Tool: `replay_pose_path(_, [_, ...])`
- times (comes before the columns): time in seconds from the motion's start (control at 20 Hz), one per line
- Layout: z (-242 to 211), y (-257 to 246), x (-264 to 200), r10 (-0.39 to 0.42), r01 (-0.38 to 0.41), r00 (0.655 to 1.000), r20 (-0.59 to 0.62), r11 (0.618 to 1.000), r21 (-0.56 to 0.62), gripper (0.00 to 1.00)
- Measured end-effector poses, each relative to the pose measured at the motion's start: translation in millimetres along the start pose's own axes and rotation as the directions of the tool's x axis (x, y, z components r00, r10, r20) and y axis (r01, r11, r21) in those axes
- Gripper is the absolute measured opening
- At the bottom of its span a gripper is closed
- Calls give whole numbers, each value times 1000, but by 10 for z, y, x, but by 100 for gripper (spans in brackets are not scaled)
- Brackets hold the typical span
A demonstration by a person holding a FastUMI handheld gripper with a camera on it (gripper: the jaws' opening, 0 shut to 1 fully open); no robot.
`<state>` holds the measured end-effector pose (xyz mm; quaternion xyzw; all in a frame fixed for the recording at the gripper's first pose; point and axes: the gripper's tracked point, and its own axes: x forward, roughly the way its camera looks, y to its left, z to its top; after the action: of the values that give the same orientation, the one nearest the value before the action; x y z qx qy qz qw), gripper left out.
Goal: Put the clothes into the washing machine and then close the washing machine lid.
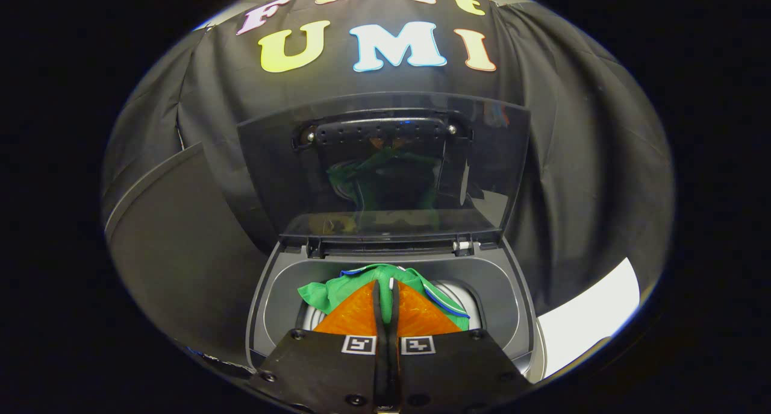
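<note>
The green garment (pixel 328 293) hangs over the mouth of the washing machine (pixel 274 299), half in the drum, just ahead of the fingers. Our gripper (pixel 386 293) is closed almost fully, and the fingers seem to pinch a fold of the cloth. We think we should lower the cloth deep into the drum, then open, so no edge stays on the rim. The lid (pixel 385 167) stands upright behind, not yet closed.

Tool (pixel 385 290) pinching green garment (pixel 361 284) over open washer drum (pixel 464 296).
</note>
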<state>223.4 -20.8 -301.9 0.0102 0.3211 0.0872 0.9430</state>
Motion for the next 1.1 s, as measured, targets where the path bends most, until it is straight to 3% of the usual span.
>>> replay_pose_path(0.2, [-53,-7,27,0,0,1000,-17,1000,13,4])
replay_pose_path(0.35, [66,-24,-62,-7,7,1000,26,1000,13,22])
replay_pose_path(0.55, [153,-42,-88,-17,17,997,70,1000,7,100])
replay_pose_path(1.1, [446,-2,-311,-21,20,986,168,1000,9,98])
